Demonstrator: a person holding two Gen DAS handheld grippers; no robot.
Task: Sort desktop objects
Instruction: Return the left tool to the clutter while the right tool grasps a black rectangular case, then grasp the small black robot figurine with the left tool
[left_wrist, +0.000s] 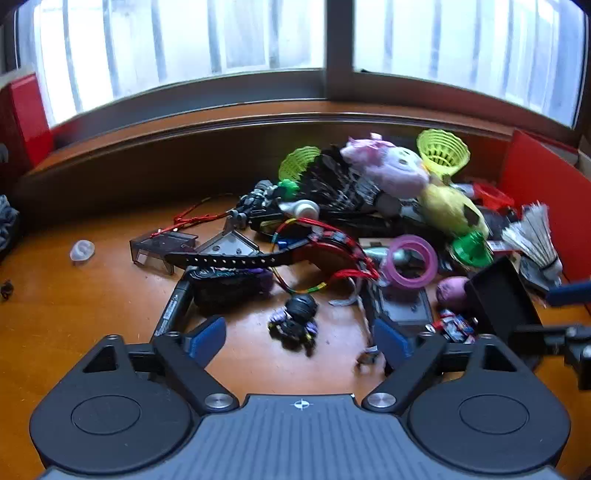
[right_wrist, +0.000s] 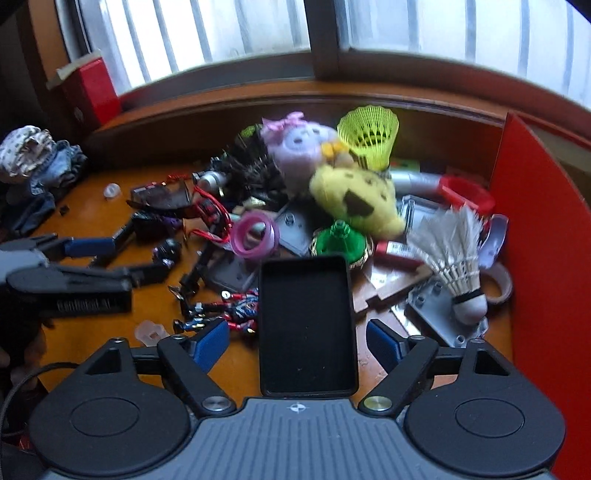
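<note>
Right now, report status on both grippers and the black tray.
Left gripper open, empty. Right gripper open, black tray between pads, untouched. Toy pile crowds beyond.

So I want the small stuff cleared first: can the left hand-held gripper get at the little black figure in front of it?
Probably yes: the black figure lies apart from the pile, bare desk around it, straight ahead of the open left hand-held gripper.

A wide window (left_wrist: 295, 37) with pale vertical bars let in daylight above the dark wooden sill (left_wrist: 221, 110), behind the glossy orange-brown desk (left_wrist: 74, 314).
</note>
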